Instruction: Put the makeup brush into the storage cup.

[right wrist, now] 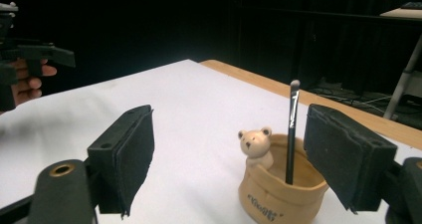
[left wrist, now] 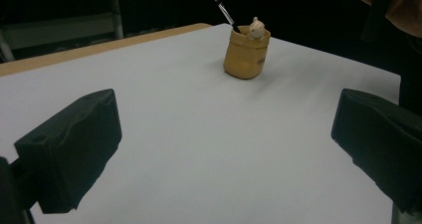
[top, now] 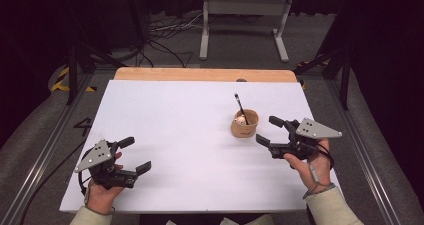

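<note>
Tan pot [right wrist: 278, 194], brush [right wrist: 290, 134] bottom hidden inside

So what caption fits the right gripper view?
Open tool facing a bear pot holding a black brush.

the left tongs [top: 136, 155] sat low at the person's left, jaws spread wide with nothing between them. the right tongs [top: 270, 130] pointed leftward, jaws also wide apart and empty, hand [top: 311, 161] gripping behind.
</note>
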Tool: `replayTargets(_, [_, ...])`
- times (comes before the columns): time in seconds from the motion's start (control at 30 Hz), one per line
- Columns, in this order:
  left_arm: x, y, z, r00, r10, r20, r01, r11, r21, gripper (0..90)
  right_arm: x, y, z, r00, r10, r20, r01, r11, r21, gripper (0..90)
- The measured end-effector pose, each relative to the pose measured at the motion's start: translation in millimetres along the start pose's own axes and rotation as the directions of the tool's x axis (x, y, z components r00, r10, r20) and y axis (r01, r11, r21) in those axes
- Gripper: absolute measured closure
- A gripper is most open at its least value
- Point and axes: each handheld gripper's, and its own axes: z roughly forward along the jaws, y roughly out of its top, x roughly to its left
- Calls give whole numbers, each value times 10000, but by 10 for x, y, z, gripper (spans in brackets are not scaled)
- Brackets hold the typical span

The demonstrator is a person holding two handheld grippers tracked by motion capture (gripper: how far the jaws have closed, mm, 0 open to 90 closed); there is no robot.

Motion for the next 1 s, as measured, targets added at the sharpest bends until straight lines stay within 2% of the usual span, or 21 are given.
replayTargets(0.3, [-20, -70, -81, 9974, -315, 643, 375, 9949, -940, 0, 119, -203, 21, 9986, 1, -528, -6, 10000, -96, 201])
replayTargets(0.4, [-7, -97, -99, 9973, -371, 639, 436, 9936, -1038, 1, 139, -276, 34, 9984, 57, -555, -61, 10000, -69, 198])
replayTargets(0.57, [7, -157, -104, 9970, -456, 628, 519, 9935, -1015, 1, 151, -391, 34, 9980, 268, -569, -275, 9995, -125, 196])
replayTargets(0.7, [26, -190, -97, 9957, -605, 706, 670, 9935, -924, 2, 160, -449, 31, 9979, 265, -598, -271, 9996, -93, 196])
replayTargets(0.8, [37, -223, -85, 9973, -543, 501, 591, 9934, -988, 2, 182, -530, 33, 9979, 295, -577, -297, 9996, -20, 192])
replayTargets(0.87, [46, -263, -69, 9992, -337, 224, 356, 9951, -921, 1, 191, -561, 35, 9978, 294, -599, -290, 9996, 71, 190])
replayTargets(1.0, [70, -302, -51, 9995, -277, 123, 287, 9961, -837, 0, 216, -640, 47, 9974, 343, -639, -334, 9993, 154, 184])
